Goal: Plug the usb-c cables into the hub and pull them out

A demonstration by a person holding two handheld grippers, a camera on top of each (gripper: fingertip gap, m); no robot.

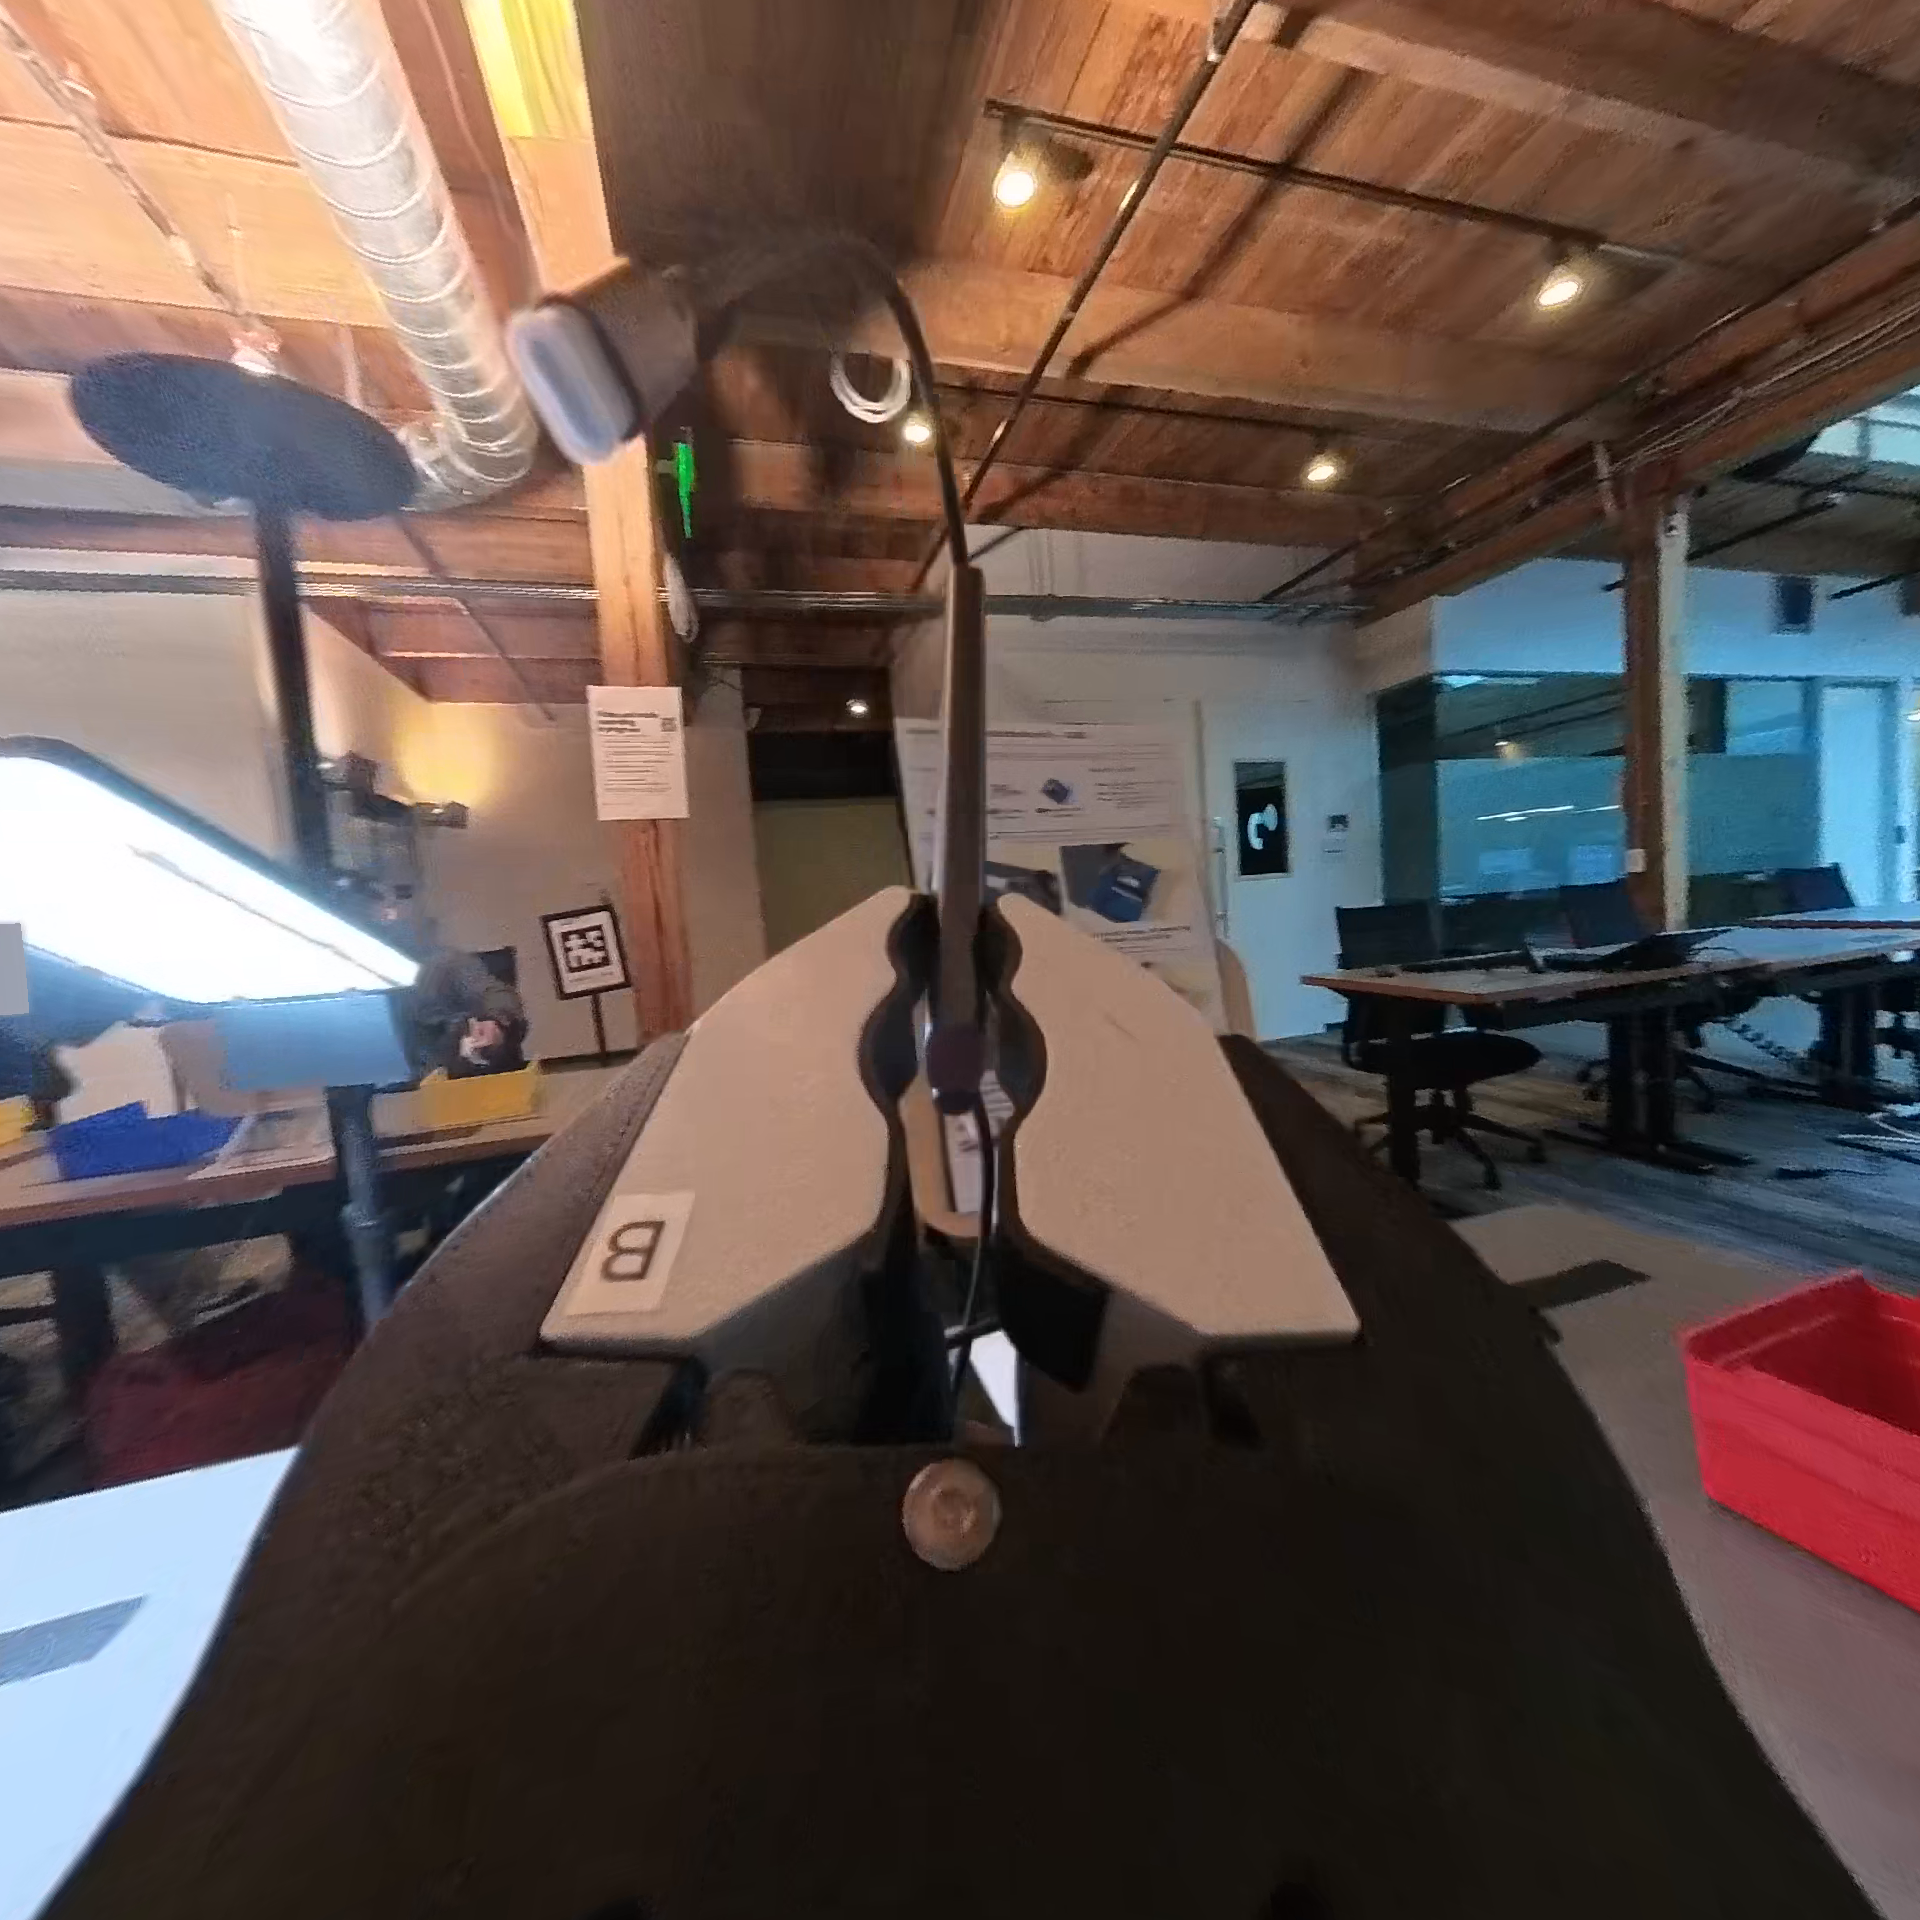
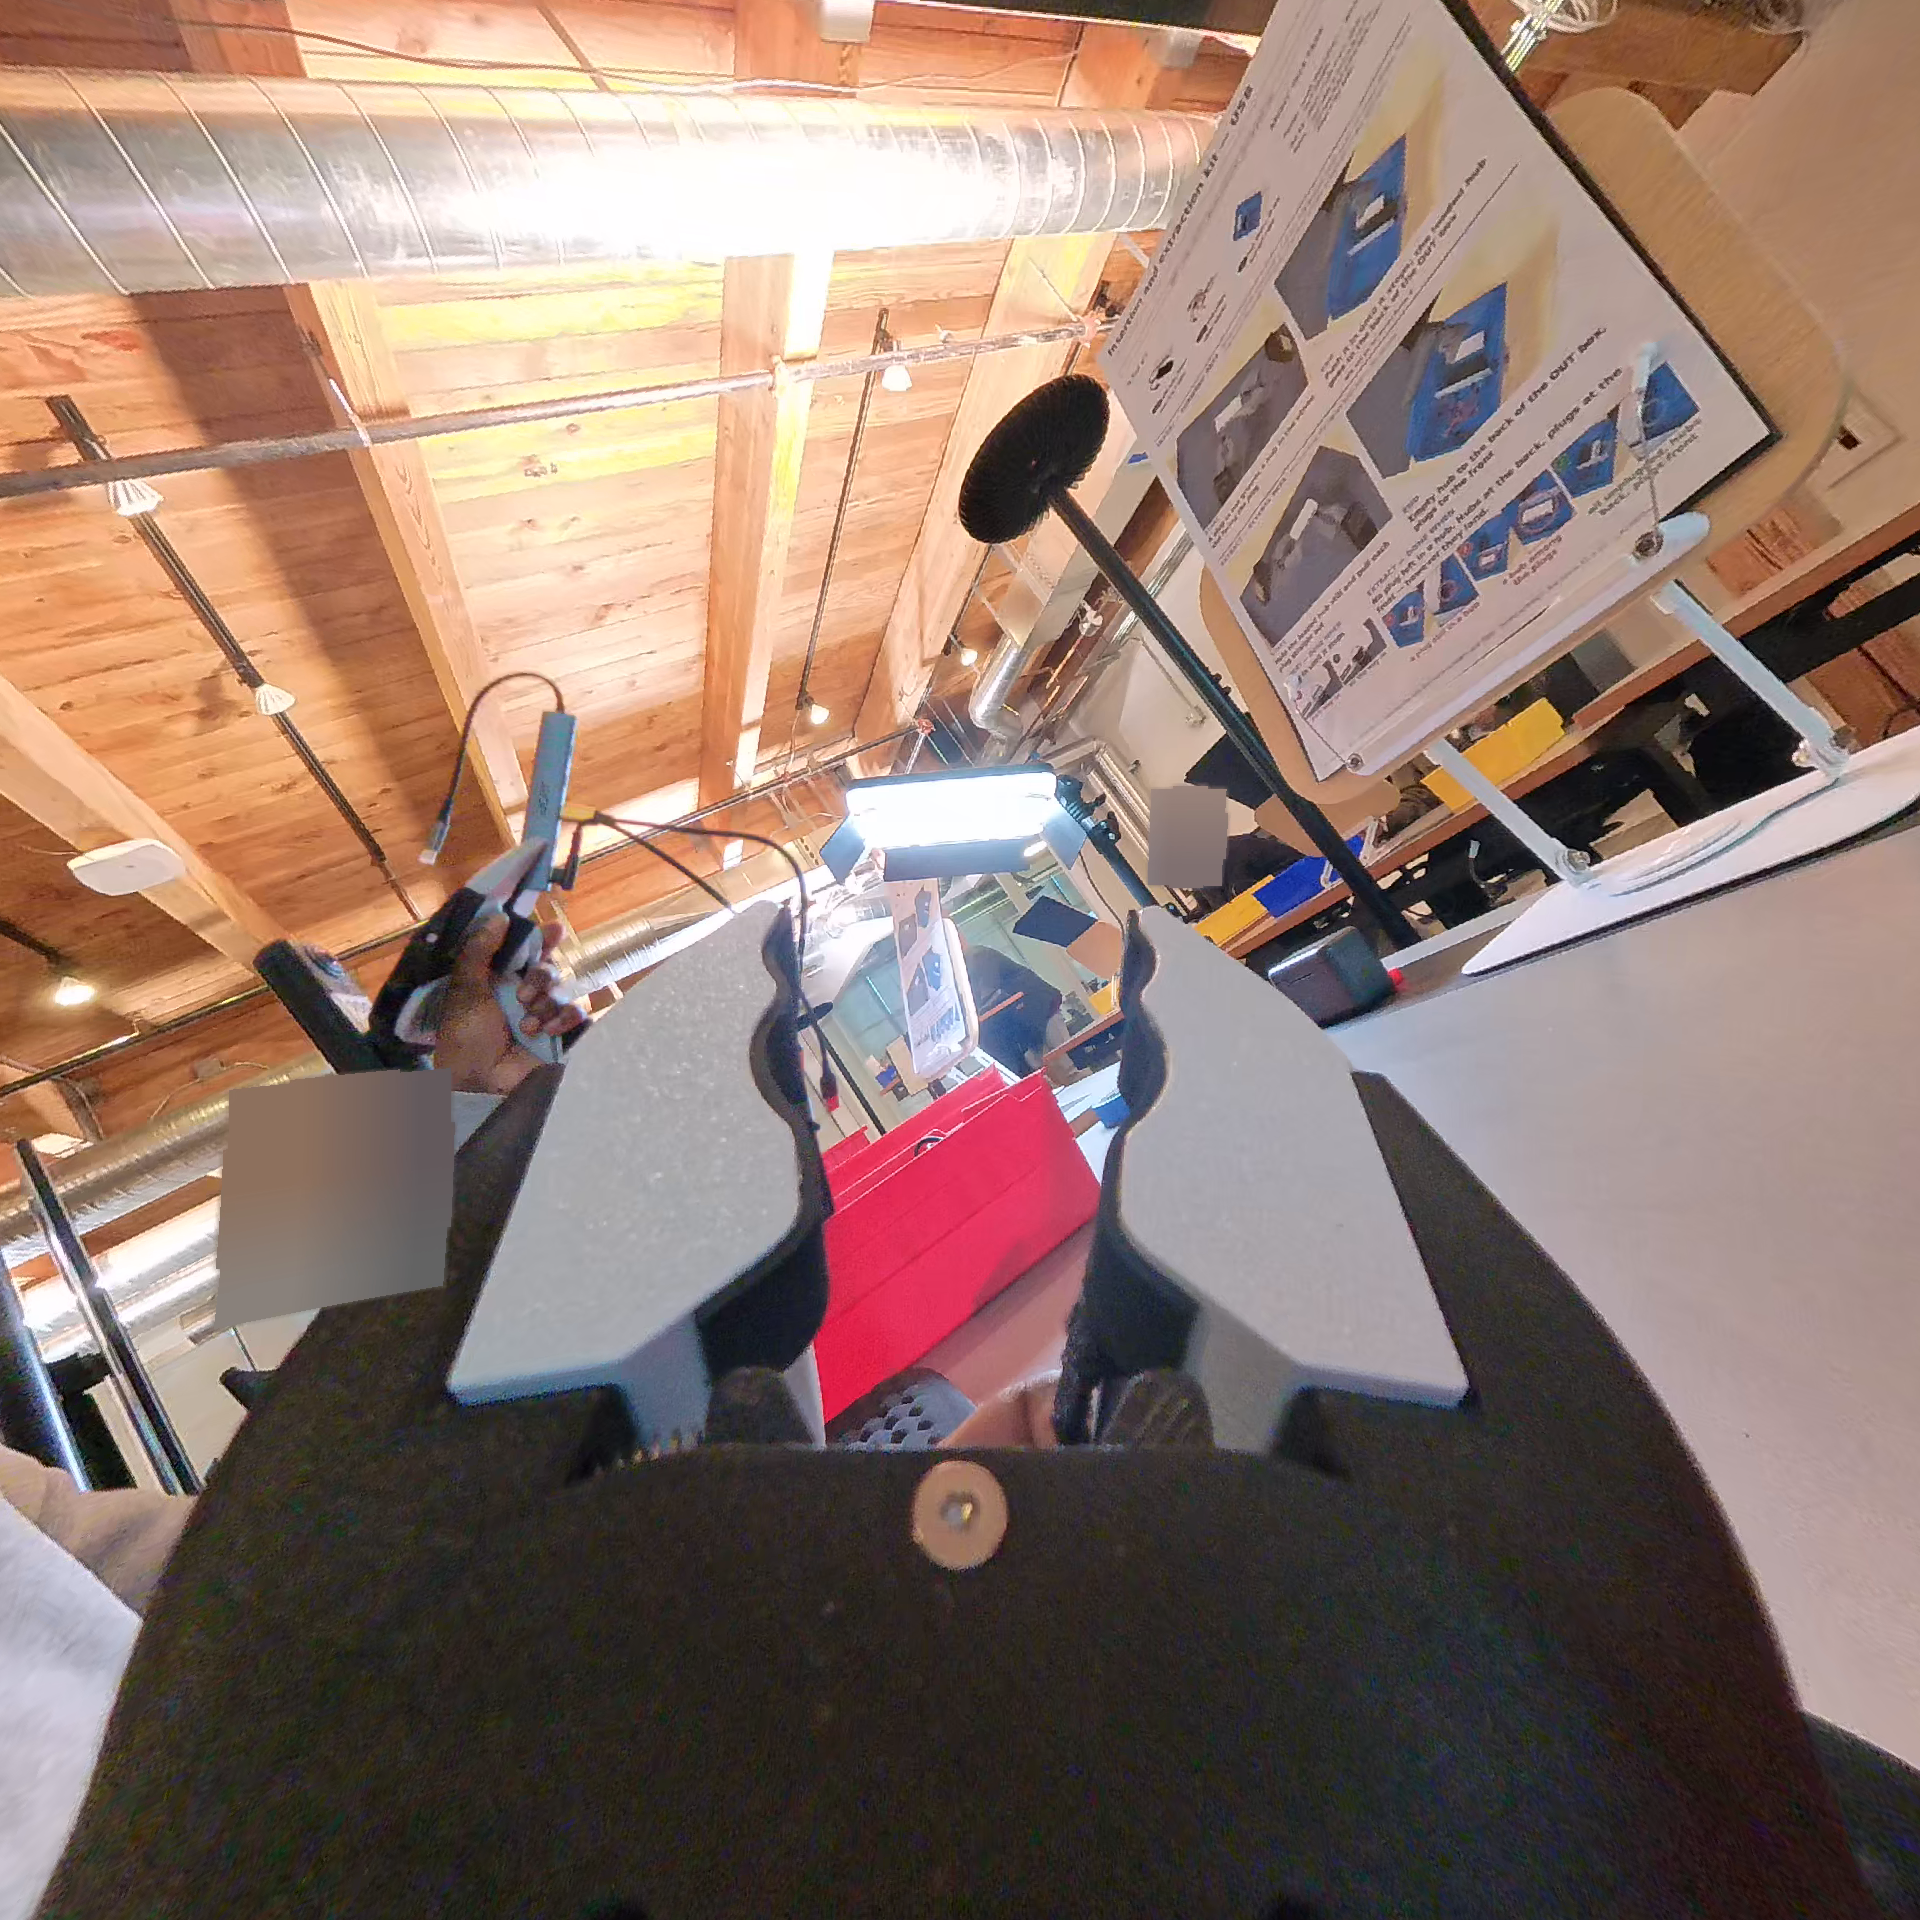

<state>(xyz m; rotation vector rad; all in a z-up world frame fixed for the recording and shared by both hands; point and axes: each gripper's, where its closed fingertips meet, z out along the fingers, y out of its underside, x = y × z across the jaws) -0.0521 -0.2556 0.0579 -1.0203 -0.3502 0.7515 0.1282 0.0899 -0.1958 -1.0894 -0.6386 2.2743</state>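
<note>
While the left gripper (image 1: 954,971) is pointing up toward the wooden ceiling, its grey fingers (image 1: 790,1122) are clamping the slim grey hub (image 1: 958,790) edge-on between them, so the hub is standing up out of the fingertips. The hub's own short black lead (image 1: 914,353) is arcing over the top and ending in a blurred plug (image 1: 587,364) hanging near the lens (too soft to read any detail). From the right wrist view the same setup is showing farther off: a hand (image 2: 499,987) is holding the left gripper (image 2: 511,868) raised, with the hub (image 2: 549,774) sticking upward and a thin black usb-c cable (image 2: 717,847) running from its lower end off to the right and drooping behind the right gripper's left finger, ending in a reddish plug (image 2: 831,1086). The right gripper (image 2: 956,935) is sitting wide open with nothing between its fingers (image 2: 665,1174). Behind the gap, a red bin (image 2: 956,1195) is resting on the pale bench (image 2: 1610,1143); the left view is also catching the red bin (image 1: 1808,1423) at its right edge. An instruction board (image 2: 1434,343) on a stand is tilting over the bench at upper right.
</note>
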